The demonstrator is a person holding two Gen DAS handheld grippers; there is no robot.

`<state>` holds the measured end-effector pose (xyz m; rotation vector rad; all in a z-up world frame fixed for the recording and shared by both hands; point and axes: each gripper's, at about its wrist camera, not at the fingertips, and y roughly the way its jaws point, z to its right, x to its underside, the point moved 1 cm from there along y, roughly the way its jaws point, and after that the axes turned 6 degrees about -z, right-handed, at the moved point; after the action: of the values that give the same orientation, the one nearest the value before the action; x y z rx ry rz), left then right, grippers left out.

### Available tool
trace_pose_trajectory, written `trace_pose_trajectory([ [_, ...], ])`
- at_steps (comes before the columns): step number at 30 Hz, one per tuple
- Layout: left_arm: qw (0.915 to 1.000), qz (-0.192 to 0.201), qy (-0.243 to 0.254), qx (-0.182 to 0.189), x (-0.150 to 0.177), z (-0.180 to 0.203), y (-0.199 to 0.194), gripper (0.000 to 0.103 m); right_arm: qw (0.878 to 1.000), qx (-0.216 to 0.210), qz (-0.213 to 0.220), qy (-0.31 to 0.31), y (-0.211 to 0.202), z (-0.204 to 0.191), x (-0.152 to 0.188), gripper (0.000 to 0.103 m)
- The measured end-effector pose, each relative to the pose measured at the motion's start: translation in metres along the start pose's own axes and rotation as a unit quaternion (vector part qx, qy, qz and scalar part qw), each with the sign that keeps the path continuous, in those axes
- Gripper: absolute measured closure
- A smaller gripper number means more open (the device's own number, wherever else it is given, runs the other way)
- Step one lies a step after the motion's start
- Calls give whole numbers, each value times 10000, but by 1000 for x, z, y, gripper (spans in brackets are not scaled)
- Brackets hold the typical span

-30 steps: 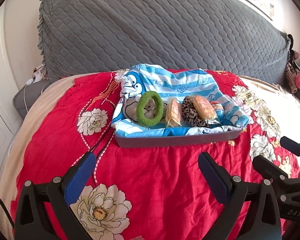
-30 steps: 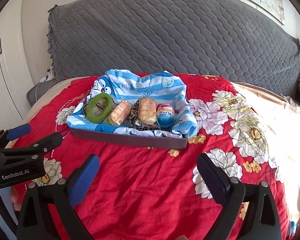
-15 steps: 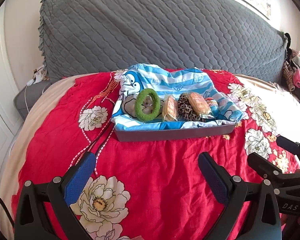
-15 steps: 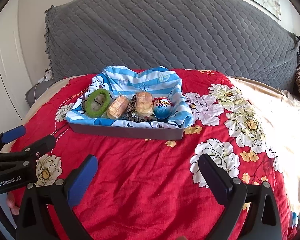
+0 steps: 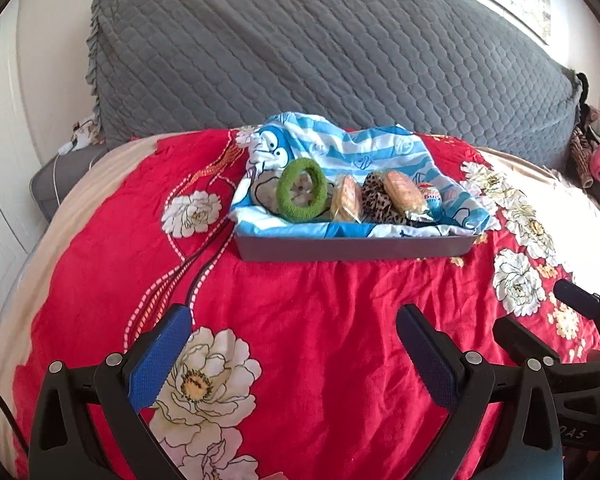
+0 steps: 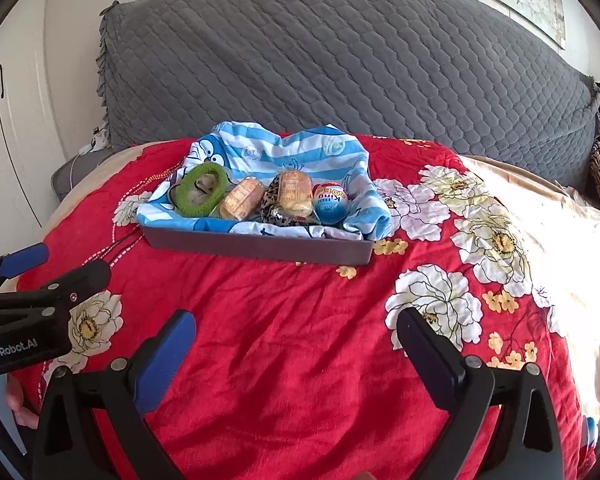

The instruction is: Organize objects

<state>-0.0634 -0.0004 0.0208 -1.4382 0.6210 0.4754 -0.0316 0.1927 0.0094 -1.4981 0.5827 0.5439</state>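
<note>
On bed (image 6: 300,340): grey tray (image 6: 260,249) holding green ring (image 6: 201,195), snack packs, egg (image 6: 331,203). Left tool (image 5: 292,348), right tool (image 6: 296,350) both spread wide, empty.

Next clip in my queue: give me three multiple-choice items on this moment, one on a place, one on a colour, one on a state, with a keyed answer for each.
1. Where does the green ring lie?
A. at the tray's left end
B. on the bare bedspread
C. between the right tongs

2. What colour is the egg-shaped toy mostly?
A. yellow
B. blue
C. black

3. How are the left tongs and right tongs?
A. both shut on snacks
B. left open, right shut
C. both open and holding nothing

Key: 1 A, the ring rests on the striped cloth at the left end of the grey tray. 2 B, its shell is blue below a red top. 3 C, only the red bedspread shows between each pair of pads.
</note>
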Motion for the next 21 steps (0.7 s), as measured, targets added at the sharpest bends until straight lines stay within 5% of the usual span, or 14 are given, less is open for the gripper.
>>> trace_pose_trajectory([
  [21,9998,-125,134,-31,23,3,32,1,9995,67,-111,273,22,13,15,2],
])
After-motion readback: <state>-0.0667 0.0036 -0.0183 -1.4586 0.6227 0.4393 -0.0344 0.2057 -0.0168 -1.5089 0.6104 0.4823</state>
